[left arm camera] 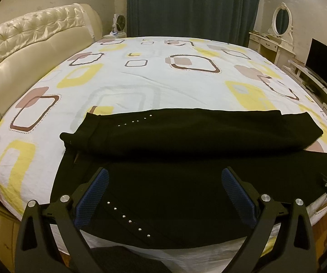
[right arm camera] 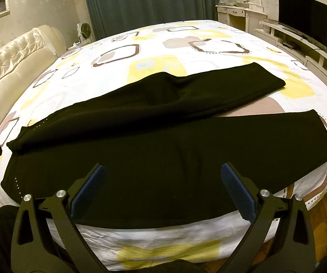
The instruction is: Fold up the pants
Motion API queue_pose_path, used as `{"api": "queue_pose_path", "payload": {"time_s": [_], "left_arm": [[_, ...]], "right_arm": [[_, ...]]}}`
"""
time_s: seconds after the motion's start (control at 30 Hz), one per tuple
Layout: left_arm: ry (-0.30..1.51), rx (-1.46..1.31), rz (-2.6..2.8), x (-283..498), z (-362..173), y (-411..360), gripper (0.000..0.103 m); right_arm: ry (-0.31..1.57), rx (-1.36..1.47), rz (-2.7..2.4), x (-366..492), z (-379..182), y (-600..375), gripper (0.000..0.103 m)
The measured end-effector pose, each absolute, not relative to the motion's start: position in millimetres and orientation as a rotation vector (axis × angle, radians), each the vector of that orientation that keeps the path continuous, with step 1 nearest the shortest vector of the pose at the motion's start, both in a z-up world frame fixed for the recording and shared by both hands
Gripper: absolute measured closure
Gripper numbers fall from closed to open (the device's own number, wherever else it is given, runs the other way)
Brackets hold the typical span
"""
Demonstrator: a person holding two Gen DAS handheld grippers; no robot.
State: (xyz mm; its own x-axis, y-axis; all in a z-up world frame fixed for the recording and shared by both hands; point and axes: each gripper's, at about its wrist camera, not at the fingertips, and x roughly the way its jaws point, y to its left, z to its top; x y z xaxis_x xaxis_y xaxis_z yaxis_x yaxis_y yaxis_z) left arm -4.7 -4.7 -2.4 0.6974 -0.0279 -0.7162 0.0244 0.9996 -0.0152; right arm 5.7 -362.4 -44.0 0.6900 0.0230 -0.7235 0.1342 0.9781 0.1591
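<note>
Both tools wide and empty over black pants on the bed.

My left tool (left arm camera: 163, 182) hangs above the waist end of the pants (left arm camera: 186, 182), its blue pads (left arm camera: 95, 193) spread wide, gripping nothing. My right tool (right arm camera: 163, 177) hangs over the near leg, also spread wide and empty. The pants (right arm camera: 163, 141) lie flat along the near edge of the bed (right arm camera: 163, 52), on a sheet with yellow and brown squares. The two legs lie side by side, parting toward the cuffs. A row of small studs (left arm camera: 127, 218) shows near the waist.
</note>
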Motion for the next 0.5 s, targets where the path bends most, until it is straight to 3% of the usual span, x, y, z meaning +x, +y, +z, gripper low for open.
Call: {"api": "queue_pose_path", "payload": {"time_s": [0.5], "left_arm": [[0.814, -0.013, -0.047, -1.9, -2.2, -7.2, 0.004]], "right_arm": [[0.824, 0.219, -0.036, 8.0, -47.3, -362.9, 0.002]]}}
